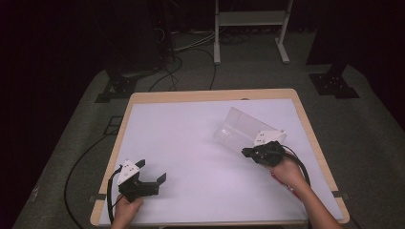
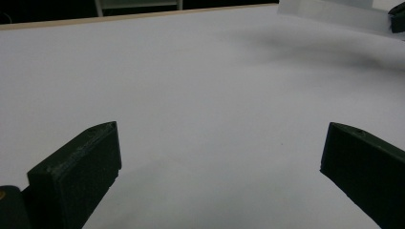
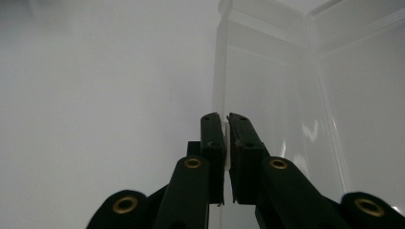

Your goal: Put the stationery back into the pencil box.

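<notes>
A clear plastic box (image 1: 241, 128) is tilted above the white table top at the right. My right gripper (image 1: 249, 152) is shut on its near wall. In the right gripper view the jaws pinch the thin transparent wall (image 3: 224, 86) of the clear box between their pads. My left gripper (image 1: 152, 171) rests at the table's front left, held by a hand, jaws wide open with nothing between them. The left gripper view has bare white table between the two black fingers (image 2: 79, 171), and the clear box (image 2: 334, 12) far off at the upper right.
The white table top (image 1: 191, 143) has a wooden rim (image 1: 210, 94). Black cables trail from both grippers off the front edge. Beyond the table are a grey floor, cables and a white frame stand (image 1: 250, 28).
</notes>
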`<state>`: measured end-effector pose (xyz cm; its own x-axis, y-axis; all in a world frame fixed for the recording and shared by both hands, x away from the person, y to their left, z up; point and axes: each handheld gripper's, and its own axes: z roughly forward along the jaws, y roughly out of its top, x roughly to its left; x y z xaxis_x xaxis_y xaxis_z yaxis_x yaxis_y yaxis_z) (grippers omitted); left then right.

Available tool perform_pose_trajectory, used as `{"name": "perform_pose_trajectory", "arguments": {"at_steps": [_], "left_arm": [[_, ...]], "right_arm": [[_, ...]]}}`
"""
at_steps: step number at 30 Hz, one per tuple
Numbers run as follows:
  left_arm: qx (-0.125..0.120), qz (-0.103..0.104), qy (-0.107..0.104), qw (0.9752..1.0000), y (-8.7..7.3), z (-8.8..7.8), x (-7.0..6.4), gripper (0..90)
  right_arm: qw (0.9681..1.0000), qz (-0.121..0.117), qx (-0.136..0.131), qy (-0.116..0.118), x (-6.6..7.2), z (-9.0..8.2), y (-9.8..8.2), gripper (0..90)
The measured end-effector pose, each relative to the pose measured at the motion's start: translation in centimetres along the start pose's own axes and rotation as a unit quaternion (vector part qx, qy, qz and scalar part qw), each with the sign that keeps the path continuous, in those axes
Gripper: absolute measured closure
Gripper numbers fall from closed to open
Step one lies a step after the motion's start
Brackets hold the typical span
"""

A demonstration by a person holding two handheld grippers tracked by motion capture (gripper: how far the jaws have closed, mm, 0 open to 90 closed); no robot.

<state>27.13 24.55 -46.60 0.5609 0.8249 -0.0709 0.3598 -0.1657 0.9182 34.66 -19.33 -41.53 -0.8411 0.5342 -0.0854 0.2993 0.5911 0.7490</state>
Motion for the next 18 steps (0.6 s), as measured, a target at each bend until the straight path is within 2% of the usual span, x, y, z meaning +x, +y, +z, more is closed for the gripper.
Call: {"name": "perform_pose_trajectory", "arguments": {"at_steps": [5,11,18], "left_arm": [[-0.001,0.000,-0.001,1.0000,0.0,0.0,0.0,0.0],[-0.001,0.001,0.001,1.0000,0.0,0.0,0.0,0.0],[-0.002,0.004,0.004,1.0000,0.0,0.0,-0.1,0.0]], "right_arm": [[0.9999,0.001,-0.007,0.009,0.5,-0.1,-0.1,85.1],[0.9996,-0.021,-0.005,0.021,1.8,-0.1,-0.1,85.1],[0.9985,-0.027,-0.012,0.046,2.7,0.1,-0.3,85.1]]}}
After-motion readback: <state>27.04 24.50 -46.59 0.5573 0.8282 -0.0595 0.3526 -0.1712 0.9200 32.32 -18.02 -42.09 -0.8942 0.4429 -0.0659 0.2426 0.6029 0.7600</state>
